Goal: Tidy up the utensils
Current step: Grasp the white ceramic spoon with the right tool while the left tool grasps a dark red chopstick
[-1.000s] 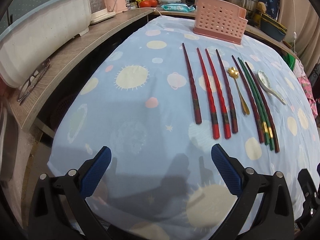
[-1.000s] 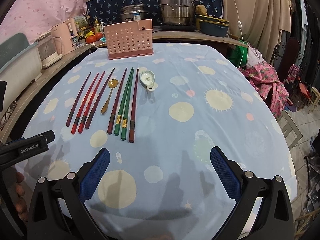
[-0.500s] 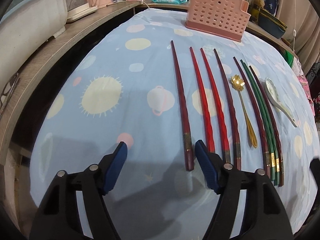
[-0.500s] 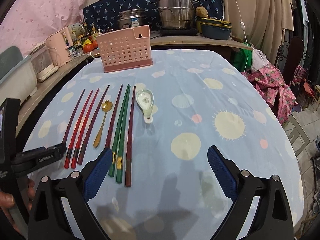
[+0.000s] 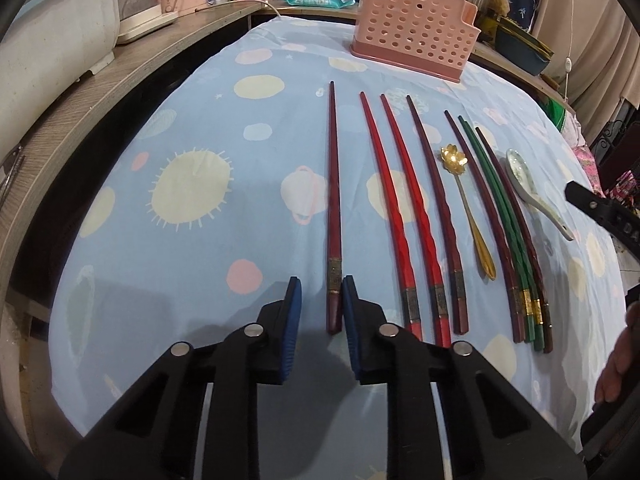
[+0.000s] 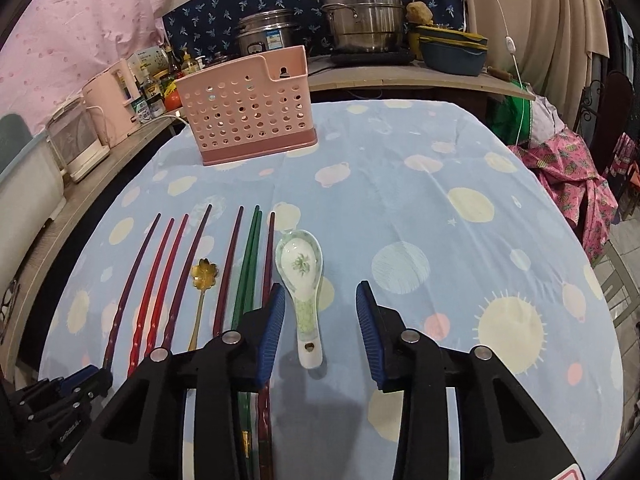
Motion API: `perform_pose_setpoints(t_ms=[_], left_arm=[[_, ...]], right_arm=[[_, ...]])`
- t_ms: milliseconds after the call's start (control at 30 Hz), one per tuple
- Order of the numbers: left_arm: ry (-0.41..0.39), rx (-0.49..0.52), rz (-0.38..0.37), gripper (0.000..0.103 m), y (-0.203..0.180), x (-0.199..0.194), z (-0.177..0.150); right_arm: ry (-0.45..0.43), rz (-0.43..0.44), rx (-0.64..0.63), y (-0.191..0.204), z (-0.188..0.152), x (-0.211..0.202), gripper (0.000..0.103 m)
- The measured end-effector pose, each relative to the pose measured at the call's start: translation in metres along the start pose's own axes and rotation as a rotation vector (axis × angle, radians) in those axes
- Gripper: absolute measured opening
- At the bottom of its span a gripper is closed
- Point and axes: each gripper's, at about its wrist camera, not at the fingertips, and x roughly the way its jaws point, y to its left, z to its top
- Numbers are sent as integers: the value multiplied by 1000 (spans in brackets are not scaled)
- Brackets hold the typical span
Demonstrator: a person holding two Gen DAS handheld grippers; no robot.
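Observation:
Several chopsticks lie in a row on the blue cloth, with a gold spoon (image 5: 472, 216) and a white ceramic spoon (image 6: 303, 280) among them. A pink perforated utensil holder (image 5: 412, 36) stands at the far end. My left gripper (image 5: 320, 304) is low over the cloth, its jaws narrowed around the near end of the leftmost dark red chopstick (image 5: 333, 208), with a small gap still showing. My right gripper (image 6: 320, 312) is open, its fingers either side of the white spoon's handle. The left finger overlaps the dark and green chopsticks (image 6: 246, 268).
A wooden counter (image 5: 80, 92) runs along the left with a white tub and pink appliances. Steel pots (image 6: 360, 20) and a blue dish stand on the shelf behind the holder. The table's edge drops off at the right beside pink cloth (image 6: 568, 168).
Both grippers have moved forward and down towards the utensils. The left jaws have narrowed around the leftmost chopstick's end. The right jaws have narrowed and now straddle the white spoon's handle.

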Motion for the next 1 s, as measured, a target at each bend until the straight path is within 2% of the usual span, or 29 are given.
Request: perform_pose_setpoints(t_ms=[233, 300, 600, 1000], left_arm=[[-6, 6, 3, 20, -1, 0, -1], [-7, 6, 4, 20, -2, 0, -1], [-15, 9, 7, 20, -2, -1, -3], [-24, -2, -10, 21, -1, -1, -4]], right_arm=[[95, 56, 69, -9, -8, 25, 11], [109, 68, 77, -10, -11, 28, 8], [132, 104, 79, -4, -21, 32, 10], [128, 97, 66, -2, -29, 29, 9]])
